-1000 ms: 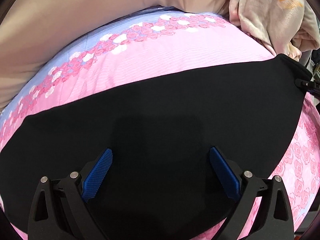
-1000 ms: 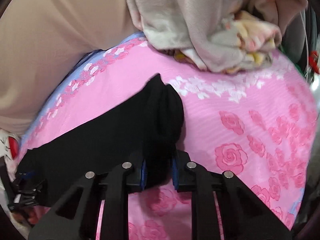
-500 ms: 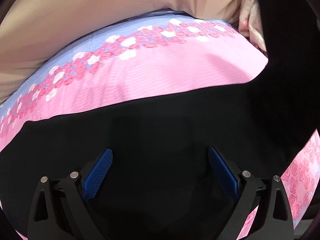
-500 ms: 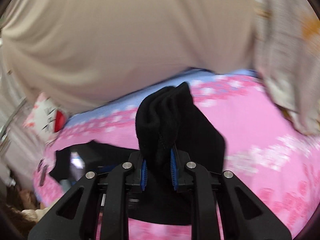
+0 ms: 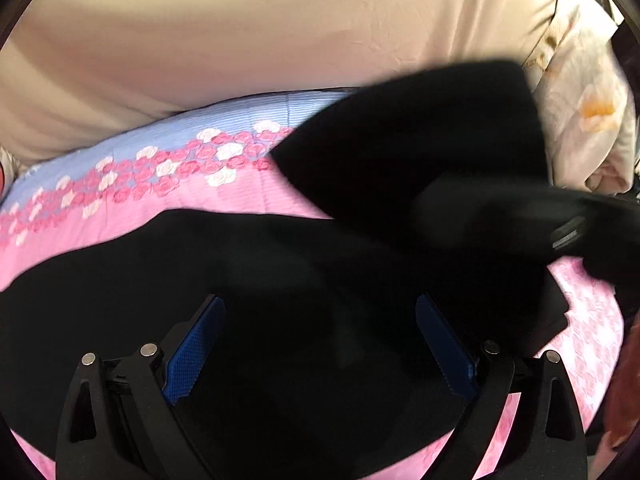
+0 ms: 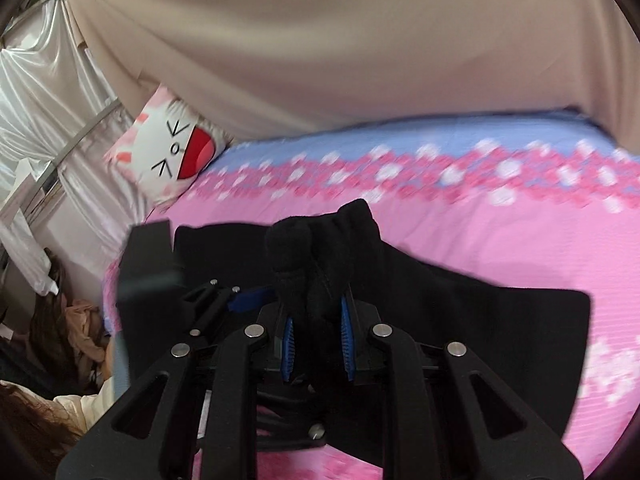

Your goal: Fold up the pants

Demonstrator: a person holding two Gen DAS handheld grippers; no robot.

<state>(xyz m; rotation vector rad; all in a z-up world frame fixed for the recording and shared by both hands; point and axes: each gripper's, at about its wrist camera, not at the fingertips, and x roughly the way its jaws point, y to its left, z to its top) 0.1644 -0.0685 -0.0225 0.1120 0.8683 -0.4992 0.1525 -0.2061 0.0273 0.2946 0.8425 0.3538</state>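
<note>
Black pants (image 5: 248, 280) lie flat on a pink rose-print bedsheet (image 5: 224, 196). My left gripper (image 5: 320, 344) is open, its blue pads spread wide just above the flat cloth, holding nothing. My right gripper (image 6: 318, 338) is shut on a bunched end of the pants (image 6: 316, 248) and holds it lifted over the flat part (image 6: 500, 320). In the left wrist view that lifted end (image 5: 420, 148) hangs blurred at the right, with the right gripper (image 5: 568, 232) behind it. The left gripper (image 6: 216, 300) shows at the left of the right wrist view.
A beige curtain (image 5: 240, 32) hangs behind the bed. A crumpled floral blanket (image 5: 588, 112) lies at the far right. A cat-face pillow (image 6: 168, 148) sits at the bed's left end, beside white drapes (image 6: 36, 92) and a metal rail.
My right gripper has carried the gripped pants end up and across to the left, over the flat part. The left gripper has stayed open over the cloth.
</note>
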